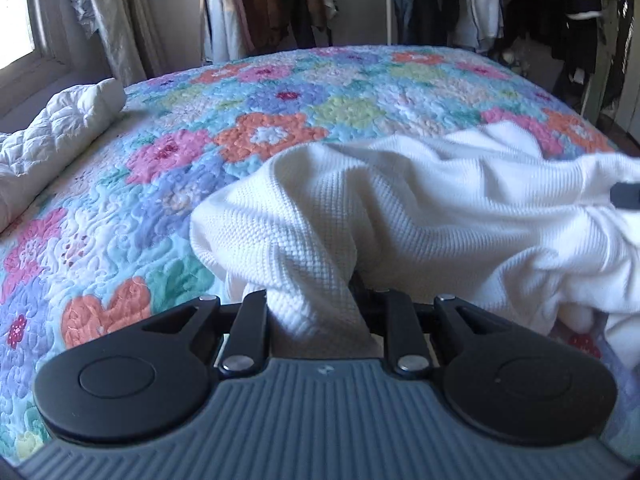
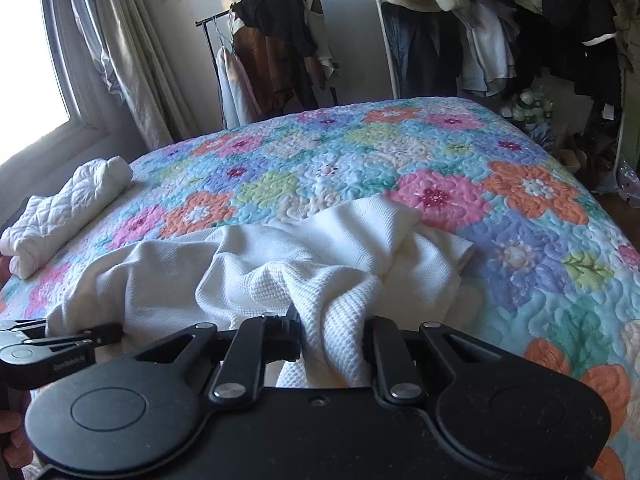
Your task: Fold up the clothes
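Both the left gripper (image 1: 316,304) and right gripper (image 2: 332,328) clench the white garment (image 1: 420,216). Cloth hides their fingertips. The garment lies rumpled on the quilt (image 1: 160,168).

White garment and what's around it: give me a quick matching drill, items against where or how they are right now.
Items:
1. white garment
2. rolled white quilted piece
3. floral quilt
4. clothes rack

States:
A. spread over the bed
B. at the wall beyond the bed
C. bunched, pinched by left tongs and right tongs
D. lying near the window-side edge

Pairs: 1-C, 2-D, 3-A, 4-B
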Demonstrator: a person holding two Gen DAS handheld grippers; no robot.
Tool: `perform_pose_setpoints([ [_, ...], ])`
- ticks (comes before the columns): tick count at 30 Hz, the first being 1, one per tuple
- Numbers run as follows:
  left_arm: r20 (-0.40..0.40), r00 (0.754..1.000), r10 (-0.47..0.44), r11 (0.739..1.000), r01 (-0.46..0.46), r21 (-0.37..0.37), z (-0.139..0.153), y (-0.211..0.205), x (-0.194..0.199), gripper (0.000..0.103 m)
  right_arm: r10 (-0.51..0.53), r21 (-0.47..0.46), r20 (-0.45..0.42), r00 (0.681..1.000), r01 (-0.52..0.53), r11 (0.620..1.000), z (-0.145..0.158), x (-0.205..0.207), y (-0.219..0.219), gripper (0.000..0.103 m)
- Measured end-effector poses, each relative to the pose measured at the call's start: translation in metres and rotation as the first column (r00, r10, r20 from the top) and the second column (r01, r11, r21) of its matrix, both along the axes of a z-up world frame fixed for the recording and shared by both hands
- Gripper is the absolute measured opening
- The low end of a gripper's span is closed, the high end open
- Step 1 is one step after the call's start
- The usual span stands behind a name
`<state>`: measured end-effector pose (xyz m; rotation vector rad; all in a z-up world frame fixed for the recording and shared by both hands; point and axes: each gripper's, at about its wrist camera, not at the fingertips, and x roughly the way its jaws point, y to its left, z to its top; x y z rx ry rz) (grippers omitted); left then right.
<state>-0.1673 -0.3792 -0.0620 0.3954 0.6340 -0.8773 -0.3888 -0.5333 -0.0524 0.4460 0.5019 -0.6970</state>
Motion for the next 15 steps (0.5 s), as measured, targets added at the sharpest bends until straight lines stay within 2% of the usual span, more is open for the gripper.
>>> perform_pose_setpoints([
  [3,0.002,0.999,0.041,0.999,-0.042,0.018,0.008,0.006,0.007,0.021,-0.014,-0.005,0.013,1.000,0.014,1.000,0.003,-0.004,0.000,0.016],
  [5,-0.066,0.997,0.037,0.997,-0.033,0.070,0.009,0.009,0.014,0.023,-0.019,0.003,0.023,1.000,0.019,1.000,0.006,-0.006,0.002,0.016],
  [7,-0.114,0.993,0.002,0.997,0.007,0.079,0.012,0.016,0.012,0.023,-0.006,0.053,0.065,0.998,0.003,0.999,0.010,-0.010,0.000,0.016],
  [10,-0.104,0.993,-0.061,0.995,0.069,0.075,0.018,0.024,-0.001,0.026,0.014,0.097,0.119,0.993,-0.026,0.995,0.012,-0.012,-0.002,0.017],
  [15,-0.076,0.990,-0.117,0.991,0.122,0.061,0.031,0.030,-0.020,0.027,0.048,0.086,0.121,0.991,-0.058,0.995,0.011,-0.008,0.001,0.017],
])
